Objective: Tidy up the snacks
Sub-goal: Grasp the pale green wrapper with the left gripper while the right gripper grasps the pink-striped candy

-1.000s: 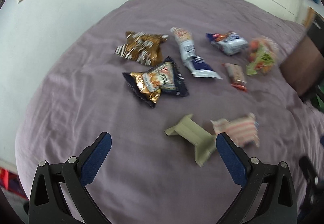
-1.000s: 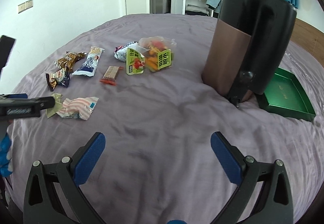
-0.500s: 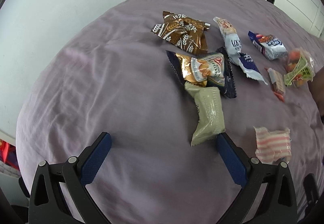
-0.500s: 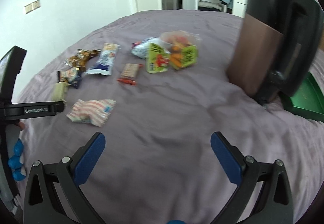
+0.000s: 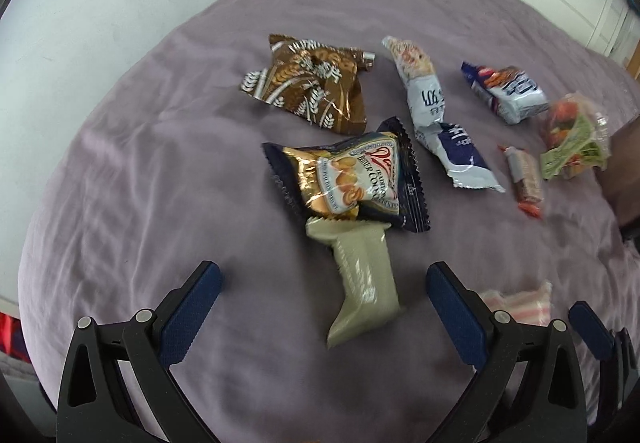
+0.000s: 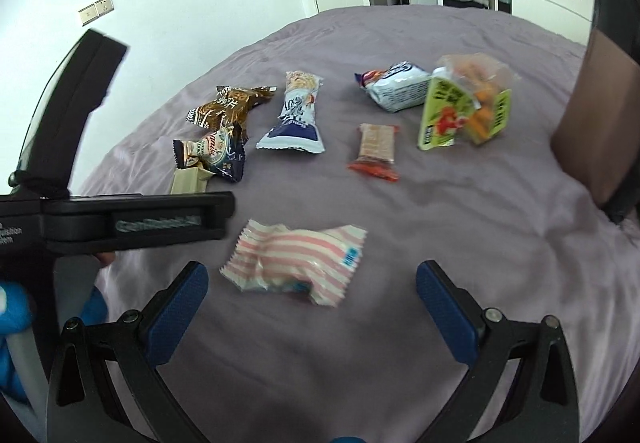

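While the left claw [image 5: 322, 289] gapes wide around the pale green packet [image 5: 366, 289] on the bed [image 5: 160, 171], touching nothing, the right claw [image 6: 312, 285] hangs equally wide over the pink-striped packet [image 6: 294, 261]; labels unreadable

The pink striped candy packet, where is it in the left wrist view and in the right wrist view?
Left wrist: pink striped packet at lower right, partly hidden behind the gripper.
Right wrist: low centre, between the open jaws.
Shared landmark: the pale green bar touching the cookie bag.
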`<action>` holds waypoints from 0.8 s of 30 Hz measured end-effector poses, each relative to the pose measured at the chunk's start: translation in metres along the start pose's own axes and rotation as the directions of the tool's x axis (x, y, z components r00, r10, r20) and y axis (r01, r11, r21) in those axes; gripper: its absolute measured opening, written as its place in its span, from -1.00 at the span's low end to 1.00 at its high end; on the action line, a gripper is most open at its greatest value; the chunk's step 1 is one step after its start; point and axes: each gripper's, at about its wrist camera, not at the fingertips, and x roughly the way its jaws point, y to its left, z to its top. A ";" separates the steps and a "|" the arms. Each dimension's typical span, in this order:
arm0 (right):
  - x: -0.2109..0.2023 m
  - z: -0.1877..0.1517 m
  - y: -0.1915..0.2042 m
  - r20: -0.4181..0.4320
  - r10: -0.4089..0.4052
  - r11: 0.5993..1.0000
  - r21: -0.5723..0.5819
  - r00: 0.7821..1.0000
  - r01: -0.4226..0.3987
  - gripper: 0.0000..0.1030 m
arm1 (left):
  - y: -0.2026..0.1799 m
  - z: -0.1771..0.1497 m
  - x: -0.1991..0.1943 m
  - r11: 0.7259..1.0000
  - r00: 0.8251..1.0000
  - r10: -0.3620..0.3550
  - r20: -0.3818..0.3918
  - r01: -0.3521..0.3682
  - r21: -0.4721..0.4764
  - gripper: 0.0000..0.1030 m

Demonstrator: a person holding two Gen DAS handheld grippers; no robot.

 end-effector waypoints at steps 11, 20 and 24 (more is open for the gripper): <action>0.017 0.005 0.000 -0.029 0.057 0.998 -0.004 0.998 -0.058 1.00 | -0.003 0.009 0.030 0.999 0.995 0.025 -0.097 -0.027 -0.018 0.98; 0.023 0.014 -0.007 -0.127 0.231 0.927 -0.272 0.965 -0.258 1.00 | 0.001 0.002 0.018 1.000 0.997 0.003 -0.074 -0.003 0.002 0.97; 0.029 0.020 -0.003 -0.209 0.279 0.830 -0.438 0.937 -0.345 1.00 | 0.003 -0.007 0.011 1.000 0.999 -0.008 -0.047 0.008 0.004 0.97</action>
